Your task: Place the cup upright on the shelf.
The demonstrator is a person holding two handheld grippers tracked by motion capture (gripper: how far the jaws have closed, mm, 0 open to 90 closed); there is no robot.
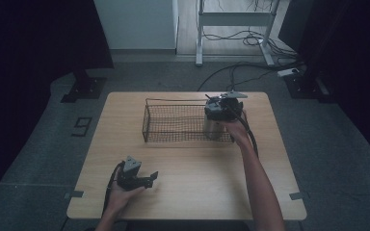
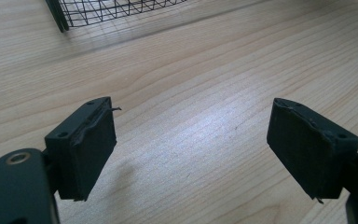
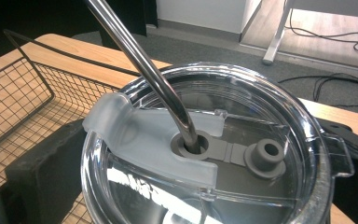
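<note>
Your right gripper (image 1: 220, 114) clamps a steel tumbler (image 1: 214, 126) at the right end of the wire basket (image 1: 173, 122), near the table's (image 1: 183, 192) far right corner. A metal straw (image 3: 144, 65) rises through its clear lid (image 3: 205, 154). Your left gripper (image 1: 147, 180), jaws apart, rests near the table's near left edge.

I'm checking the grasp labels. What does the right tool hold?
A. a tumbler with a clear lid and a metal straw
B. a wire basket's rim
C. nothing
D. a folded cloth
A: the right tool has its jaws on either side of the tumbler, metal straw through the lid.
</note>
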